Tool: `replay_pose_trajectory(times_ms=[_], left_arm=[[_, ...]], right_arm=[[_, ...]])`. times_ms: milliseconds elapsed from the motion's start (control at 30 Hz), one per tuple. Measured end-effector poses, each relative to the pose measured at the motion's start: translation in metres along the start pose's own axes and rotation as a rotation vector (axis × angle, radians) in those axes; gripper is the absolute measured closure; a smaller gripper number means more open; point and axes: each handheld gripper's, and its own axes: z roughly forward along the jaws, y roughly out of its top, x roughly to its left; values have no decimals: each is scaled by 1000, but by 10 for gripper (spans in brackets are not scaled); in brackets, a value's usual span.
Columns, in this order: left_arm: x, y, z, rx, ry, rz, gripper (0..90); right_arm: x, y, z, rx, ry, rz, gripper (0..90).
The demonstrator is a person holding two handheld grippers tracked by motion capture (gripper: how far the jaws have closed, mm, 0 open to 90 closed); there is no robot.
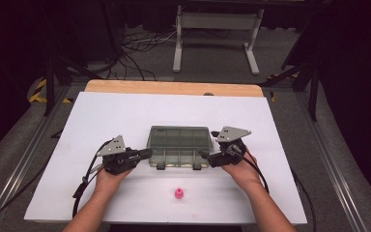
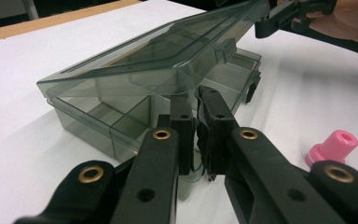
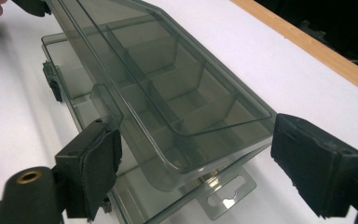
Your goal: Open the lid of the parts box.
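High view | left gripper [image 1: 147,153] pinched shut on box [image 1: 178,145] wall; right gripper [image 1: 204,155] jaws gaping astride lid [image 3: 168,93] | light, stiff, slick plastic; lift lid by front edge

We are in a lab or workshop: beyond the white table [image 1: 125,111] we see loose cables [image 1: 135,53], a metal stand [image 1: 217,34] and hazard tape [image 1: 38,92] on grey floor.
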Motion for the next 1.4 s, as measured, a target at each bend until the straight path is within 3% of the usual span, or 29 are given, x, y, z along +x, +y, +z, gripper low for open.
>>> replay_pose_trajectory(times_ms=[233, 367, 600, 700, 867, 1067, 1267, 1400], left_arm=[[-2, 2, -1, 19, 2, 27, 777], [-3, 2, -3, 28, -6, 31, 691], [-4, 6, -13, 23, -1, 4, 402], [-5, 7, -17, 35, 13, 11, 311], [-7, 5, -26, 40, 22, 10, 205], [-10, 1, -37, 40, 76, -5, 60], [-10, -1, -45, 3, 105, -29, 5], [-11, -1, -47, -21, 123, -14, 5]], right_arm=[[-3, 6, -2, -13, -1, 6, 183], [-5, 9, -3, -22, 4, 12, 195], [-11, 17, -5, -29, 8, 19, 211], [-14, 21, -6, -32, 10, 22, 222], [-20, 26, -7, -47, 16, 32, 246], [-30, 32, -7, -59, 14, 50, 286], [-40, 37, -6, -71, 26, 78, 330], [-43, 41, -5, -72, 26, 72, 374]])
